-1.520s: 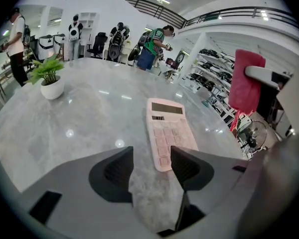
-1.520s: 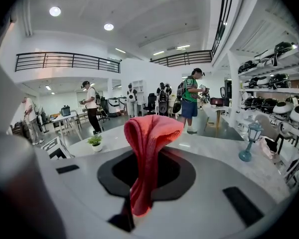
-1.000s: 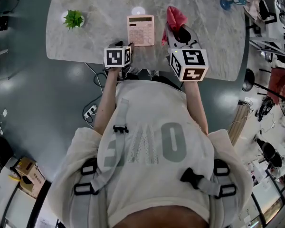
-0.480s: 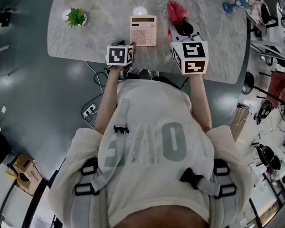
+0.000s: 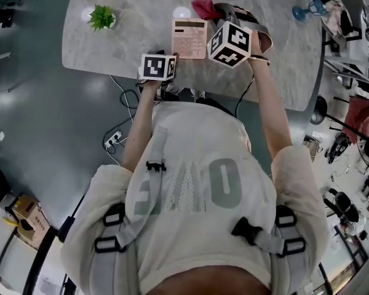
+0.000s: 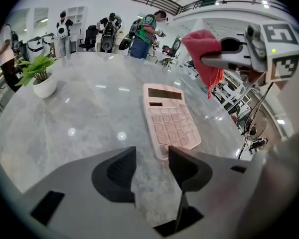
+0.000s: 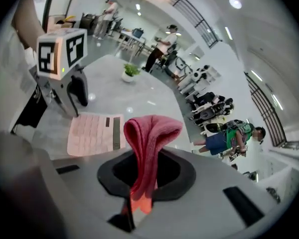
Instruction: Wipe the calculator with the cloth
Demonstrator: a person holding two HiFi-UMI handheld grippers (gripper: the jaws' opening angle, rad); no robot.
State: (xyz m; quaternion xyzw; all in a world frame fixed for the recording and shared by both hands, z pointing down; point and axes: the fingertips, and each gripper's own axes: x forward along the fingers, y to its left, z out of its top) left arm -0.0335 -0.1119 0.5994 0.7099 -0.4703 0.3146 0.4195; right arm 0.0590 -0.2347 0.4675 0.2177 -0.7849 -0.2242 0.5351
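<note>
A pink calculator lies flat on the marble table, also in the left gripper view and the right gripper view. My right gripper is shut on a red cloth, which hangs just past the calculator's far right corner. In the right gripper view the folded cloth sticks up between the closed jaws of that gripper. My left gripper stands open and empty just short of the calculator's near left corner. The left gripper view shows the cloth held above the table.
A small potted plant stands at the table's far left. A blue object sits near the table's right edge. Cables lie on the floor below the near edge. People and chairs fill the room beyond the table.
The right gripper has rolled and swung left and farther over the table with the cloth, from beside the calculator to its far right corner. The left gripper has kept still.
</note>
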